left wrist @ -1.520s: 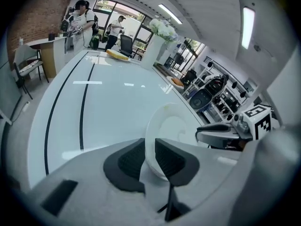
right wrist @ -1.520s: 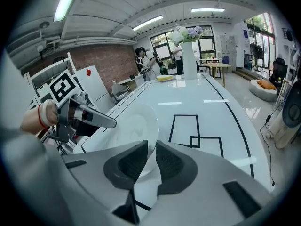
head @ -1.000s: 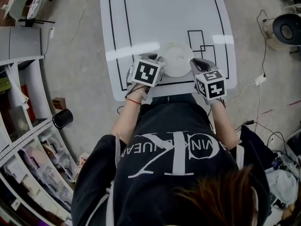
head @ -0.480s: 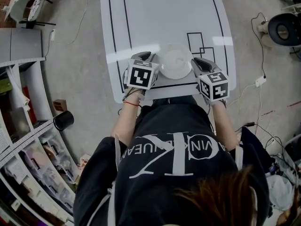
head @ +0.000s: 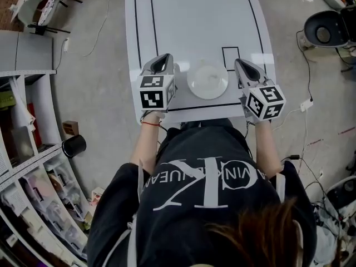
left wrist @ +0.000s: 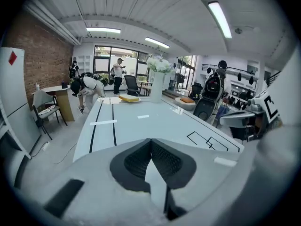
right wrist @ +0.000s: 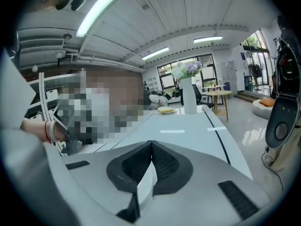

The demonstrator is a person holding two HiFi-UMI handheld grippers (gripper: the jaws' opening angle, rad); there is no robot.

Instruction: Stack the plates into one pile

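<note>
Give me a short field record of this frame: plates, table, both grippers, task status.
plates: white round plates, in one spot near the table's front edge; count unclear
table: white tabletop with black lines
left gripper: jaws just closed, shut, nothing between them; left of the plates, apart from them
right gripper: jaws just closed, shut, nothing between them; right of the plates, apart from them
task status: no loose plate in view; pile appears done

Head camera looks steeply down; both others skim the table (head: 194, 26).
</note>
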